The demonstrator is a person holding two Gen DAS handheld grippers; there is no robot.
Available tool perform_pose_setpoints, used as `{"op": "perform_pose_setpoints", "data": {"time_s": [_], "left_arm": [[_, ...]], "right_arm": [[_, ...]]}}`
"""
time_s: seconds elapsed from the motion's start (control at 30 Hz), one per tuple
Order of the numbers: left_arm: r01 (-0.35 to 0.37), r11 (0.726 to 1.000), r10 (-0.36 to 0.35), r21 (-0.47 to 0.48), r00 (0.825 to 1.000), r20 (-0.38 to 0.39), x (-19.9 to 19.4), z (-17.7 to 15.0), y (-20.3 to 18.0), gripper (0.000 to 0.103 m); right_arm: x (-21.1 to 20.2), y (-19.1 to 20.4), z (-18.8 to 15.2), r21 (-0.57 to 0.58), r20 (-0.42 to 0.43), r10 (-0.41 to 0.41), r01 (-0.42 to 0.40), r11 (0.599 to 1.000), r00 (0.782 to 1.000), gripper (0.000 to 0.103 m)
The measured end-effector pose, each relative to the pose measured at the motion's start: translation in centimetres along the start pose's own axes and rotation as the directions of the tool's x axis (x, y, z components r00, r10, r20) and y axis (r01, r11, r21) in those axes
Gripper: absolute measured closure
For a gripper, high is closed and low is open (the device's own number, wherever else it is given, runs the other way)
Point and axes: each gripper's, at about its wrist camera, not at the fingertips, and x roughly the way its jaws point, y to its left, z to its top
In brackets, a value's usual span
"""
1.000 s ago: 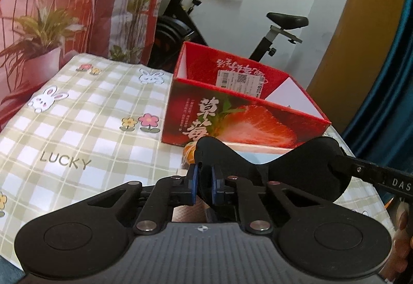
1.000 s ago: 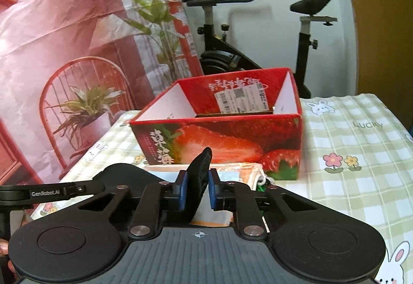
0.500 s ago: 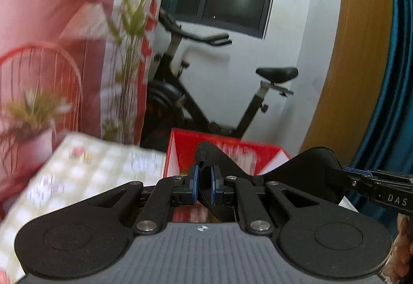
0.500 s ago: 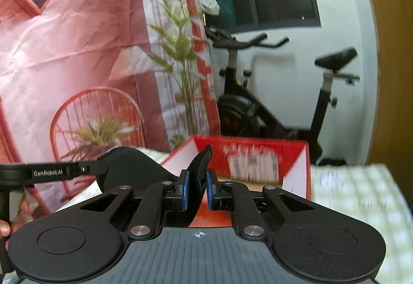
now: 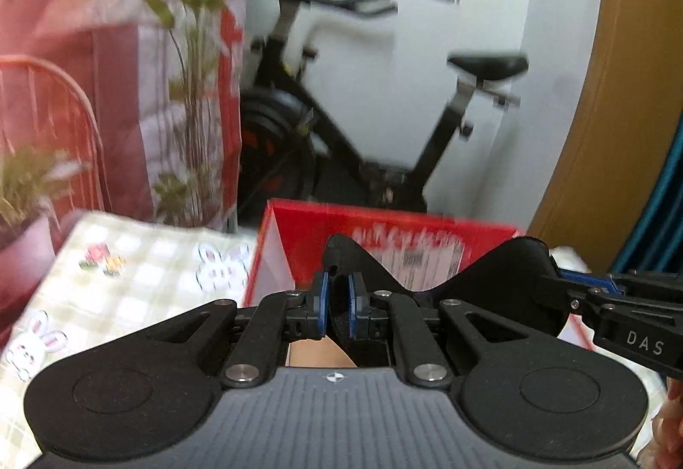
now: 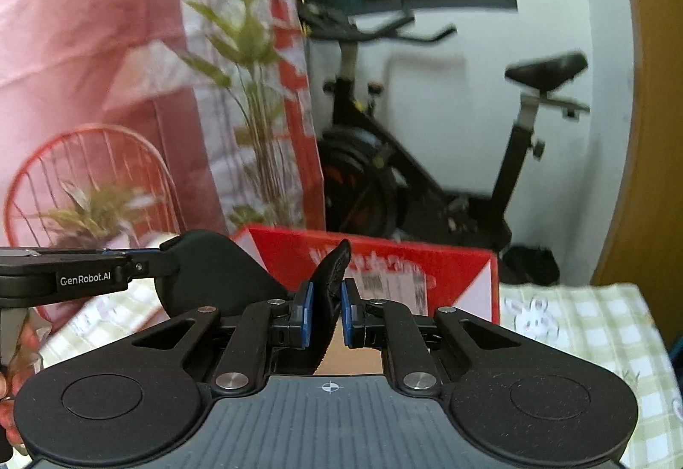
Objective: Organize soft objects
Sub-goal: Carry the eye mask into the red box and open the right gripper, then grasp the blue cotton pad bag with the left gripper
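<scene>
Left gripper (image 5: 338, 311) clamped on one end of black eye mask (image 5: 503, 281), right gripper (image 6: 326, 313) clamped on other end, mask stretched between, red box (image 6: 448, 268) beyond, checked cloth (image 5: 141, 277) under.

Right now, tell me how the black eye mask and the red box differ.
The eye mask is black; the box is red with a white label. The eye mask spans the air between the left gripper and the right gripper, both jaws shut on it; the box stands open-topped behind it, untouched. Nothing plainly shared.
</scene>
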Motion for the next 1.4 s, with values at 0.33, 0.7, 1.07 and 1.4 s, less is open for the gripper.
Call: {"op": "perform_pose_setpoints", "data": {"time_s": [0.33, 0.7, 1.07, 1.4], "left_arm": [[0.053, 0.997, -0.041, 0.047, 0.973, -0.227, 4.5, -2.5, 0.1, 0.093], [0.080, 0.996, -0.064, 0.050, 0.964, -0.257, 4.0, -3.4, 0.3, 0.092], [0.095, 0.994, -0.085, 0.050, 0.982, -0.169, -1.1, -1.7, 0.7, 0.087], [0.161, 0.985, -0.149, 0.061, 0.974, -0.169, -7.9, -5.6, 1.1, 0.073]], "right_arm": [[5.7, -0.8, -2.7, 0.090, -0.245, 0.014, 0.008, 0.996, 0.969, 0.091], [6.1, -0.8, -3.9, 0.095, -0.286, -0.049, 0.080, 0.992, 0.957, 0.084], [1.0, -1.8, -3.6, 0.063, -0.171, -0.119, 0.132, 0.989, 0.978, 0.068], [-6.3, 1.6, -6.1, 0.049, -0.064, 0.007, -0.004, 0.999, 0.998, 0.067]]}}
